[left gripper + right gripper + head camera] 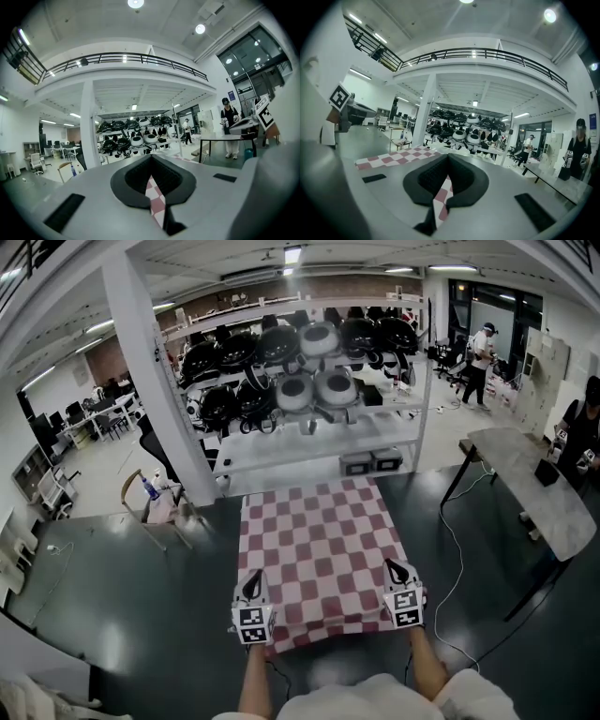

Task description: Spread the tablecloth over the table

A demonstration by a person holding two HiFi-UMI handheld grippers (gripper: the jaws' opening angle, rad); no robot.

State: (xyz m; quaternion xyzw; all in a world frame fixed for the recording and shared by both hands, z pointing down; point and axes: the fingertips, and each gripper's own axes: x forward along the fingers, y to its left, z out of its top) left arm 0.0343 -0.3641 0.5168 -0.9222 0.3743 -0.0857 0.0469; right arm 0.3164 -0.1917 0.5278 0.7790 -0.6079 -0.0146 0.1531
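Observation:
A red-and-white checked tablecloth (321, 554) is stretched out flat in front of me, reaching from my hands toward the shelving. My left gripper (251, 587) is shut on its near left corner, and a strip of the tablecloth (154, 199) shows pinched between the dark pads. My right gripper (400, 575) is shut on the near right corner; the tablecloth (443, 197) hangs from its jaws too, and more of it spreads to the left. The table under the cloth is hidden.
A white pillar (155, 371) stands at the far left. White shelving (309, 442) loaded with black helmets lies beyond the cloth. A grey table (534, 479) with black legs is at the right, with a person beside it. A wooden chair (141, 493) stands left of the cloth.

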